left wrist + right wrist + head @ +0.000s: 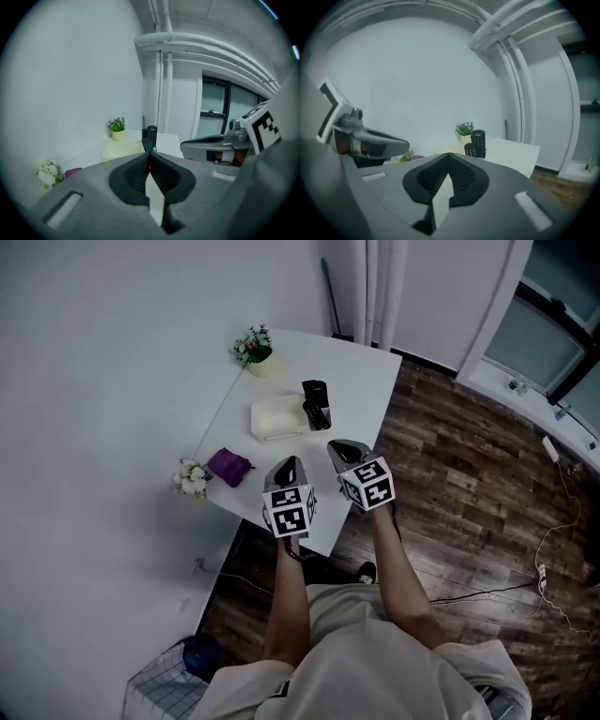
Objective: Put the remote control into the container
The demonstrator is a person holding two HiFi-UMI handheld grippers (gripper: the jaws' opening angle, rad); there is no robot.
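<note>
A black remote control leans by a second, upright black remote near the middle of the white table. Just left of them lies the cream, shallow container, which looks empty. Both grippers hover over the table's near edge, short of these objects. My left gripper has its jaws together with nothing held; its own view shows the leaning remote and the container ahead. My right gripper is likewise shut and empty, and the upright remote stands beyond its tips.
A small potted plant stands at the table's far corner. White flowers and a purple cloth-like item sit at the near left edge. Dark wooden floor lies to the right, and a wire basket stands under the table.
</note>
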